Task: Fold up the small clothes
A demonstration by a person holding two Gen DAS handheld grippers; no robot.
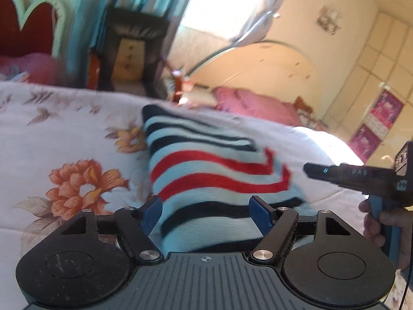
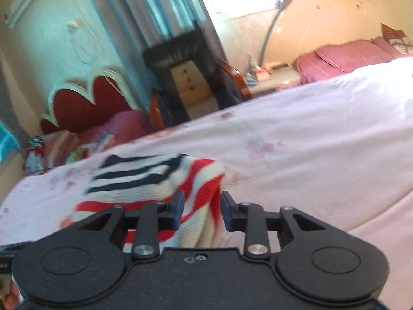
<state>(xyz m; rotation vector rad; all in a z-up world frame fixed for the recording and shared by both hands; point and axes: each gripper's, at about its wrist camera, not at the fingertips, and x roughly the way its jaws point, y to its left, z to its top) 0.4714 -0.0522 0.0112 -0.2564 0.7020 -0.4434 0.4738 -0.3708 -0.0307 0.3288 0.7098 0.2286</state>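
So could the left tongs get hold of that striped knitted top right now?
Probably yes. The left tongs stand open with the red, navy and pale-blue striped knitted top lying right between and ahead of them on the floral bedspread, nothing in between.

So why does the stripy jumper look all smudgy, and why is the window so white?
In the left wrist view the stripy jumper is smeared by motion blur, and the window is blown out white by sunlight. In the right wrist view the jumper is blurred too, and the bedspread looks washed out towards the right. Both views bend the room's edges, because the lens is a fisheye.
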